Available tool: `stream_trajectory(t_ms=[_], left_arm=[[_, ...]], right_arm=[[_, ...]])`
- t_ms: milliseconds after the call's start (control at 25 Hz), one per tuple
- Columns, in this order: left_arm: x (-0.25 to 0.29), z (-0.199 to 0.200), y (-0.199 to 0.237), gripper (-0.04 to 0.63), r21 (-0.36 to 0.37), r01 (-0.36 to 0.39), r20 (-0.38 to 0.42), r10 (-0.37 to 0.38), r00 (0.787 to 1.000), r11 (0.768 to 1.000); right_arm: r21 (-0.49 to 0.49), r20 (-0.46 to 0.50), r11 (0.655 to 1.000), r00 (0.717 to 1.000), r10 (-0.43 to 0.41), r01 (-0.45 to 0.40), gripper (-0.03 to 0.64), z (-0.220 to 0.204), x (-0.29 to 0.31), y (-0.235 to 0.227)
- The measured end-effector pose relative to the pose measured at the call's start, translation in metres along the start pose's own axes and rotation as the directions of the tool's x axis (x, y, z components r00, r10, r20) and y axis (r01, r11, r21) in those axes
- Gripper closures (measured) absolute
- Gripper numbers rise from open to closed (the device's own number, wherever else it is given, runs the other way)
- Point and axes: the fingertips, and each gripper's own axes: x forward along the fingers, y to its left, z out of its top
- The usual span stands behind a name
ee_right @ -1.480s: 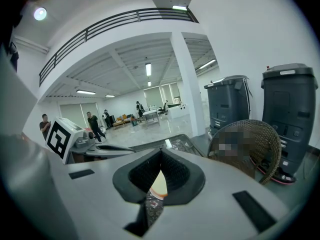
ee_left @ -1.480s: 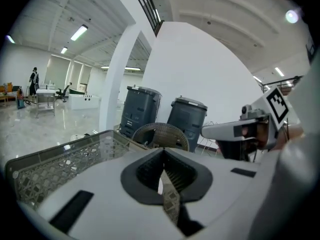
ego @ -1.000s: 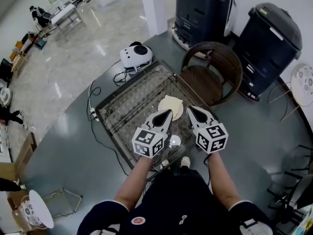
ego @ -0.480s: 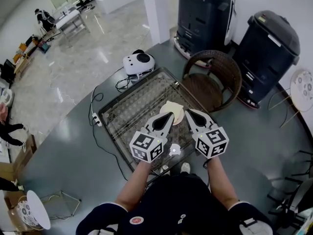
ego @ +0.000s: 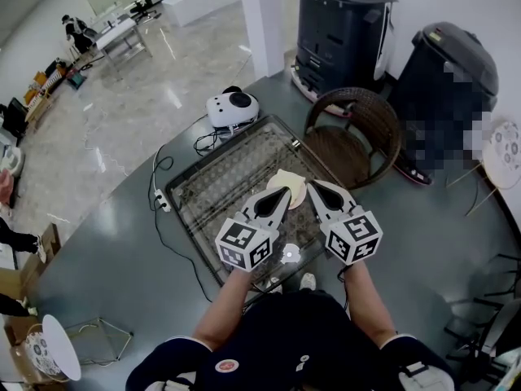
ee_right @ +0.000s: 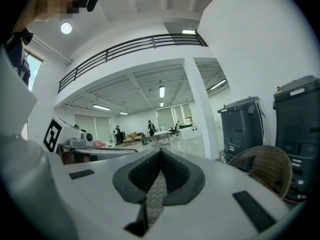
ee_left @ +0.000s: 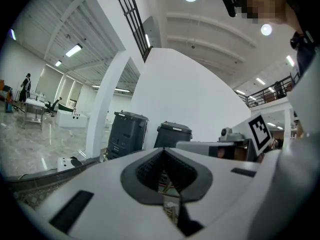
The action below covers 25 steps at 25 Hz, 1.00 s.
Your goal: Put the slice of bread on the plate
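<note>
On the glass-topped table [ego: 213,187] lies a pale round plate [ego: 285,181] with what looks like the cream slice of bread on it. The tips of both grippers partly cover it. My left gripper [ego: 282,192] hovers over the plate's near left edge, and my right gripper [ego: 313,185] hovers at its right edge. Both point away from me, side by side. In the left gripper view the jaws [ee_left: 163,151] are pressed together with nothing between them. The right gripper view shows its jaws [ee_right: 160,152] closed and empty too. Neither gripper view shows the plate.
A small white round object [ego: 291,254] sits on the table between the grippers' marker cubes. A wicker chair [ego: 355,125] stands behind the table, with two dark bins [ego: 343,21] [ego: 444,72] beyond it. A white device [ego: 231,105] and cables [ego: 159,195] lie at the left.
Both grippers have risen a little above the table, still shut and empty. The plate has not moved.
</note>
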Motion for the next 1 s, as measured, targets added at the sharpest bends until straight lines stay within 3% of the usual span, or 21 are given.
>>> stream_trajectory(t_ms=[1000], left_arm=[[-0.004, 0.007, -0.015, 0.588, 0.008, 0.019, 0.003, -0.019, 1.0, 1.0]], right_arm=[[-0.017, 0.022, 1.0, 1.0, 0.007, -0.007, 0.609, 0.014, -0.011, 0.006]])
